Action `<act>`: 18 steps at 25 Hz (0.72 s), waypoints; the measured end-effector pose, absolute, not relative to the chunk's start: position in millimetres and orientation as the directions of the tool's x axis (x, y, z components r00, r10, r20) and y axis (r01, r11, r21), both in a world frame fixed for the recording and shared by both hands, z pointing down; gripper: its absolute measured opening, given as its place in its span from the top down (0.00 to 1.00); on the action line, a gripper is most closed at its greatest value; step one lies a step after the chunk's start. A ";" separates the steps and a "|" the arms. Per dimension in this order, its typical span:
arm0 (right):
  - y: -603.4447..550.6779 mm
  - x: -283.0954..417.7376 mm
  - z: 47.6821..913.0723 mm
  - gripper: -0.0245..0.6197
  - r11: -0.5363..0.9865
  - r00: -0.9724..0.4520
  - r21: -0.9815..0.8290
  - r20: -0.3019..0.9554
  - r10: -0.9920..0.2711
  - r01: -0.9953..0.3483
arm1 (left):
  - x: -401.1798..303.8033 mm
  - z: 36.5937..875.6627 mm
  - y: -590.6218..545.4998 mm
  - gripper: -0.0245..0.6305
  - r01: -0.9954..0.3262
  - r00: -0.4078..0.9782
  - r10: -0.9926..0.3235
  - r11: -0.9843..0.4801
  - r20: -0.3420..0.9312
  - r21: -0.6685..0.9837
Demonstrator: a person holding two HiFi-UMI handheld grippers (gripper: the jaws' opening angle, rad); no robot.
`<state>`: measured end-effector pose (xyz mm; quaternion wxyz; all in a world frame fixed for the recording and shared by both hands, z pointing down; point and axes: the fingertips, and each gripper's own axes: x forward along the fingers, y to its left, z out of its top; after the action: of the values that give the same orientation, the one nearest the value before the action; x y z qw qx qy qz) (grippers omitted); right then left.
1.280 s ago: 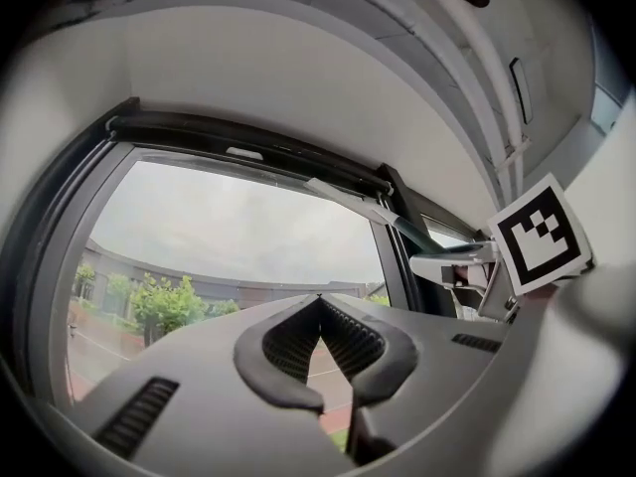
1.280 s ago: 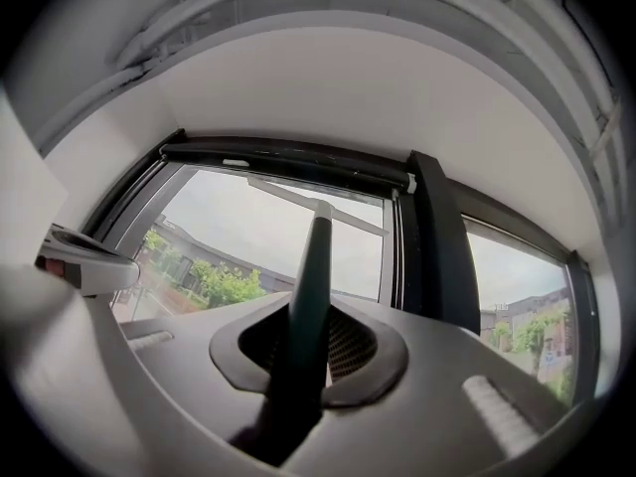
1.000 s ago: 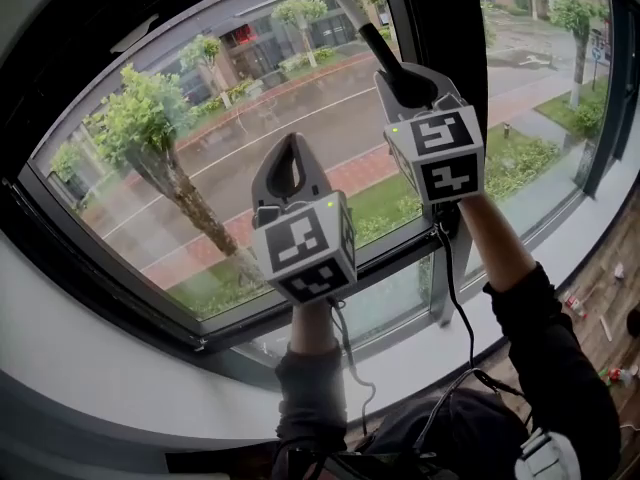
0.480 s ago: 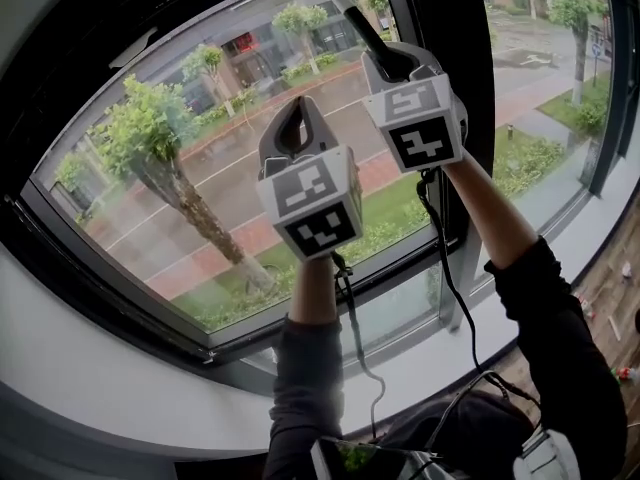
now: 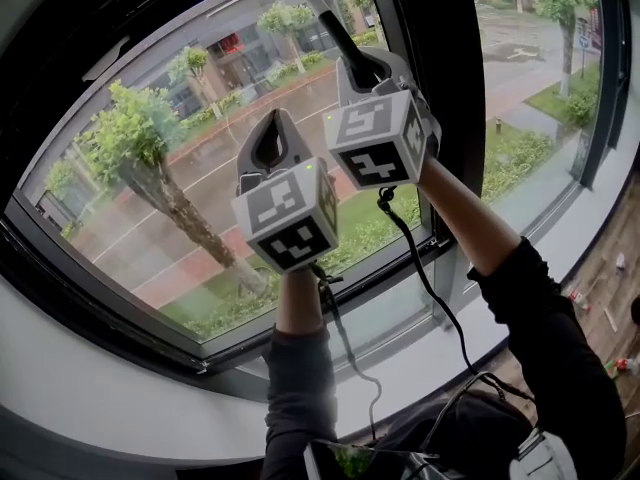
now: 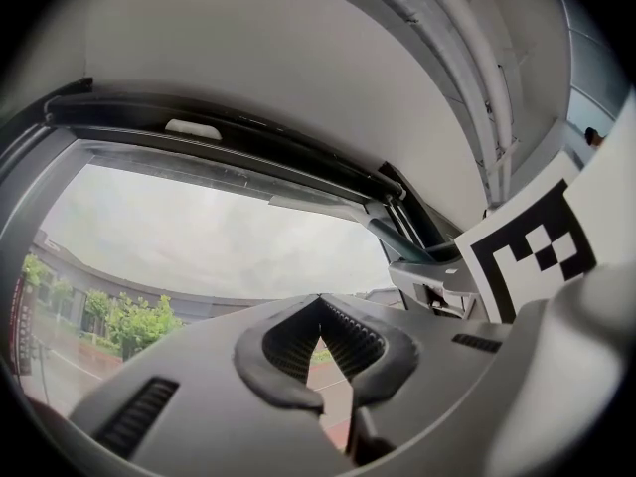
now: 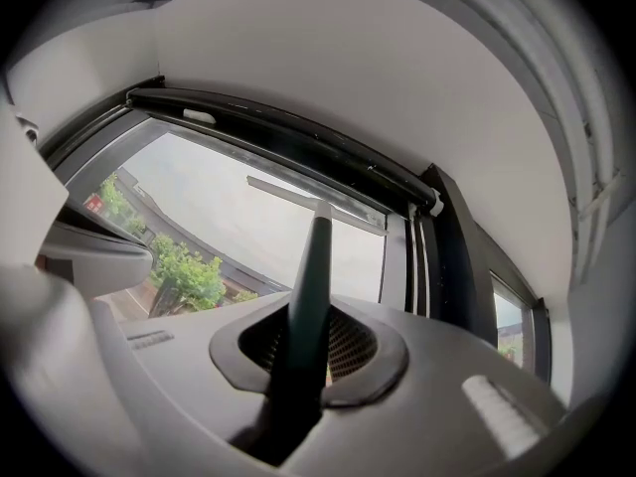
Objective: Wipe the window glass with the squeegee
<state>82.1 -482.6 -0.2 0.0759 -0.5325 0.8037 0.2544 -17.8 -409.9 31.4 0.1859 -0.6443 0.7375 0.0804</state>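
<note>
The right hand-held gripper squeezes the squeegee, its blade up at the window glass. The left hand-held gripper beside it is closed, empty.

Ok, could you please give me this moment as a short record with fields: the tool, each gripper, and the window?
tool: squeegee, dark handle, blade up near the top of the pane
right gripper: shut on the squeegee handle
left gripper: jaws together, nothing between them, held up beside the right one
window glass: trees and a road seen through it
blade contact with glass: cannot tell
</note>
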 end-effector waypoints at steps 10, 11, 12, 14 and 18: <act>-482.2 79.0 8.2 0.87 0.315 -0.417 0.295 -0.404 -0.814 -0.902 | -27.8 50.6 -409.0 0.96 -0.983 -0.098 -0.930 0.147 -0.355 -0.113; -482.1 79.5 10.9 0.87 0.312 -0.416 0.299 -0.405 -0.814 -0.902 | -27.8 54.4 -409.1 0.96 -0.983 -0.097 -0.931 0.145 -0.352 -0.114; -481.8 80.2 14.3 0.87 0.309 -0.415 0.302 -0.406 -0.814 -0.902 | -26.8 58.8 -408.9 0.96 -0.983 -0.097 -0.933 0.145 -0.346 -0.116; -480.1 82.8 21.3 0.87 0.309 -0.415 0.304 -0.403 -0.816 -0.901 | -23.3 66.3 -407.6 0.96 -0.982 -0.099 -0.936 0.148 -0.338 -0.121; -478.2 81.9 27.5 0.87 0.313 -0.416 0.300 -0.395 -0.819 -0.901 | -22.1 70.1 -406.3 0.96 -0.983 -0.093 -0.940 0.138 -0.328 -0.119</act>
<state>81.9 -478.2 27.5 0.0848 -0.5339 0.8057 0.2420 -22.1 -406.3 70.1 0.1647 -0.6532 0.7362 0.0655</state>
